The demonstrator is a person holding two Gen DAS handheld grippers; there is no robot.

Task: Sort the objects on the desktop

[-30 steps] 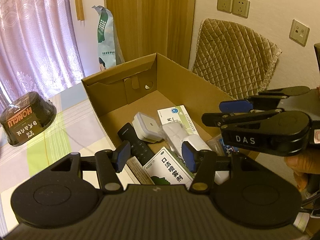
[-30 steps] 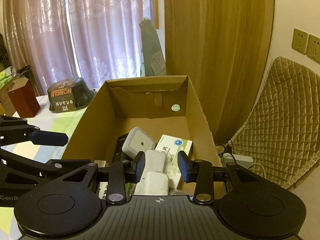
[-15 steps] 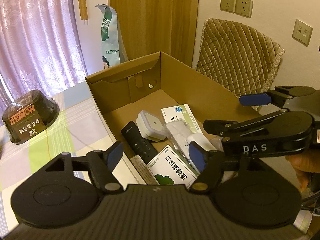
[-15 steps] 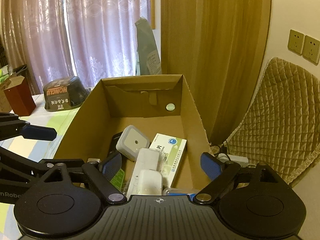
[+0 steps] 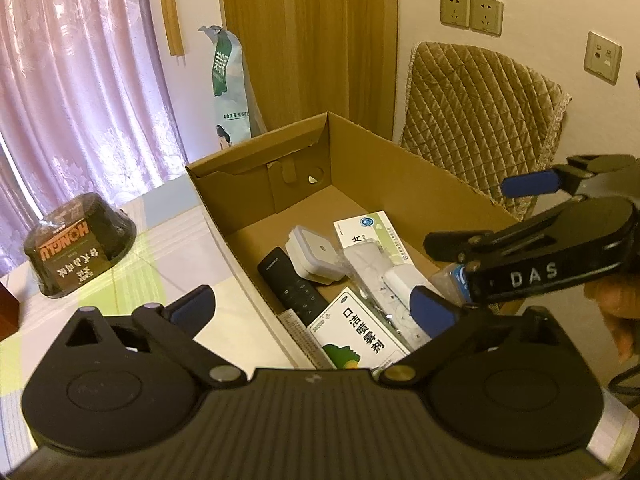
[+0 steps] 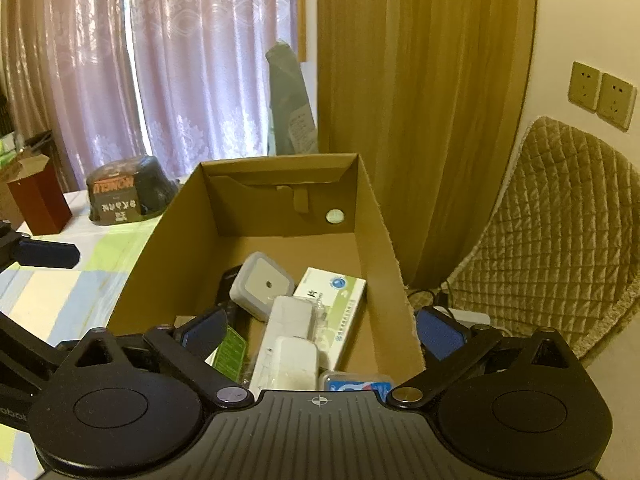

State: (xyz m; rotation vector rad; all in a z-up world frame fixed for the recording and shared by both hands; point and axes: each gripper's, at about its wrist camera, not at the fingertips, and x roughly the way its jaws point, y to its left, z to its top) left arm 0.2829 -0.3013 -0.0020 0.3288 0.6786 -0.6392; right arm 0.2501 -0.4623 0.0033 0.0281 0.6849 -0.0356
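In the box [image 6: 384, 248] on the table [image 5: 120, 280]: a heap of small goods, both grippers empty above it.
The white charger [image 6: 286, 344] lies flat on top, long axis running toward the far wall; left gripper [image 5: 312, 308] and right gripper [image 6: 320, 332] have fingers spread wide. Only the left view shows the black remote [image 5: 292, 280] in full; the blue-lidded case [image 6: 354, 382], perhaps floss, is too blurred to tell.
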